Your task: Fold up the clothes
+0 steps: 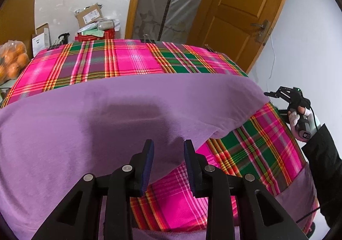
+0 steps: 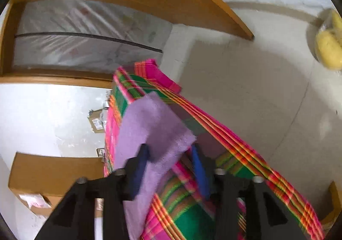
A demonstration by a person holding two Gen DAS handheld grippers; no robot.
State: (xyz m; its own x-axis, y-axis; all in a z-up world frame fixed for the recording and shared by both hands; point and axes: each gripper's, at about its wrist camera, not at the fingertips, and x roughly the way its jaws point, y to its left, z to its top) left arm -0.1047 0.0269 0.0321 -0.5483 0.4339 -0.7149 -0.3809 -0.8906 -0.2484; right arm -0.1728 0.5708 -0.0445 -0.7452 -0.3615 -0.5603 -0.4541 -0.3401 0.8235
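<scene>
Behind plaid tablecloth (image 1: 132, 60): boxes (image 1: 88, 15), oranges (image 1: 12, 60).

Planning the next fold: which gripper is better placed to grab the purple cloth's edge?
Probably left. The left gripper is open right over the purple cloth edge; the right gripper sits off the table's side.

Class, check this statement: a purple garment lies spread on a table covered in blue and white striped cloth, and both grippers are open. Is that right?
Not quite. The cloth covering the table is pink and green plaid, not blue and white striped, as the left wrist view shows. The rest stands: the purple garment lies spread on it, and the left gripper and right gripper are both open.
</scene>
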